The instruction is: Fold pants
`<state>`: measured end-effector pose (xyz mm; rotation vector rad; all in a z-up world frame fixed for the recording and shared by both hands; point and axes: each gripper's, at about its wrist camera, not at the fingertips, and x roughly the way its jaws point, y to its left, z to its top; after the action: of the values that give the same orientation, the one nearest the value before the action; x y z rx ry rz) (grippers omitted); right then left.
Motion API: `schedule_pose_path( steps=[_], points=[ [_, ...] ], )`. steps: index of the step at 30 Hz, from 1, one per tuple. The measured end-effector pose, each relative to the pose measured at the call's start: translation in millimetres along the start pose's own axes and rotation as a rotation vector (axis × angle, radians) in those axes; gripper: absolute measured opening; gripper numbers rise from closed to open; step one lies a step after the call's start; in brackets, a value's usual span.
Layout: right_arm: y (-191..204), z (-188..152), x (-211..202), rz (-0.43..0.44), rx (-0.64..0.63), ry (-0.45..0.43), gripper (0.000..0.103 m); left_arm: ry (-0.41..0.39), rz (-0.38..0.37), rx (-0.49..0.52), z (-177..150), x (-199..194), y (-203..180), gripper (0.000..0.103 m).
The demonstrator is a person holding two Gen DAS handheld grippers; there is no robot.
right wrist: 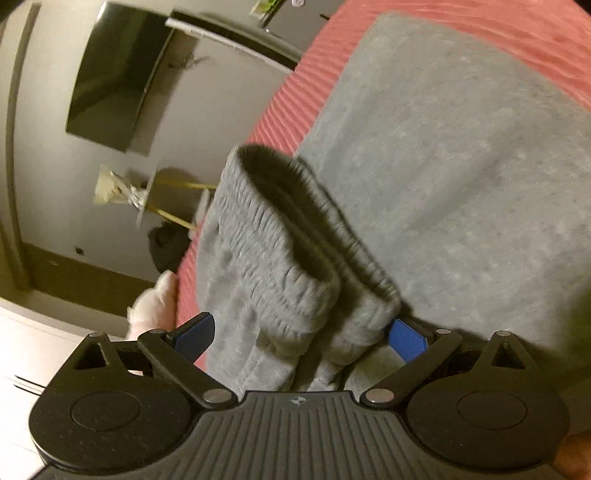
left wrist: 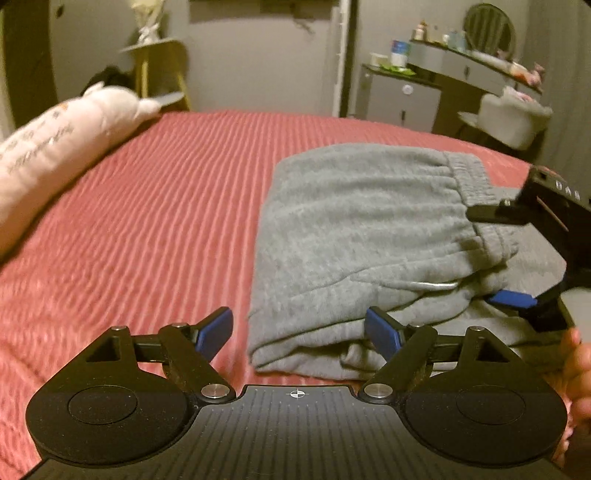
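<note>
I am in a bedroom at home. A bed [left wrist: 166,192] with a ribbed red cover fills most of my view, with a long pink plush pillow [left wrist: 55,147] along its edge. Against the grey wall stands a dressing table [left wrist: 461,70] with a round mirror [left wrist: 489,27] and small bottles, and a dark flat screen [right wrist: 114,81] hangs on the wall.
</note>
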<state>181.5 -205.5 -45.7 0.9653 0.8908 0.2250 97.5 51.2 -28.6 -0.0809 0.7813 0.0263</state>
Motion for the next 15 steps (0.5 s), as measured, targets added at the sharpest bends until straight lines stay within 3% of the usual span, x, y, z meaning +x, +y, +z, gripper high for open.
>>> schedule_pose_path(
  steps=[1, 2, 3, 4, 7, 8, 9, 10, 13, 15],
  points=[
    [2, -2, 0, -0.016, -0.011, -0.015, 0.095, 0.007, -0.009, -0.016, 0, 1, 2, 0.085],
    [1, -4, -1, -0.035, -0.002, -0.029, 0.082, 0.013, -0.018, -0.028, -1, 1, 4, 0.085],
    [-4, -4, -2, -0.048, 0.024, -0.039, 0.062, 0.017, -0.023, -0.034, -2, 1, 4, 0.085],
    [-10, -4, -3, -0.028, 0.058, -0.039, 0.062, 0.019, -0.03, -0.036, -3, 0, 4, 0.085],
    [-15, -6, -4, 0.016, 0.102, -0.053, 0.066, 0.021, -0.061, -0.021, -6, -1, 0, 0.085],
    [-13, -6, -3, 0.028, 0.107, -0.058, 0.075, 0.026, -0.077, -0.014, -7, 0, -1, 0.085],
    [-11, -6, 0, 0.051, 0.116, -0.062, 0.09, 0.033, -0.091, -0.014, -8, 1, -2, 0.086],
    [-7, -5, 4, 0.064, 0.119, -0.062, 0.096, 0.047, -0.102, -0.018, -8, 3, -2, 0.087],
    [8, -3, 17, -0.022, 0.096, -0.053, 0.096, 0.079, -0.094, -0.043, -9, 9, 1, 0.087],
    [19, -2, 20, -0.101, 0.042, -0.039, 0.057, 0.094, -0.1, -0.075, -10, 11, 5, 0.087]
  ],
)
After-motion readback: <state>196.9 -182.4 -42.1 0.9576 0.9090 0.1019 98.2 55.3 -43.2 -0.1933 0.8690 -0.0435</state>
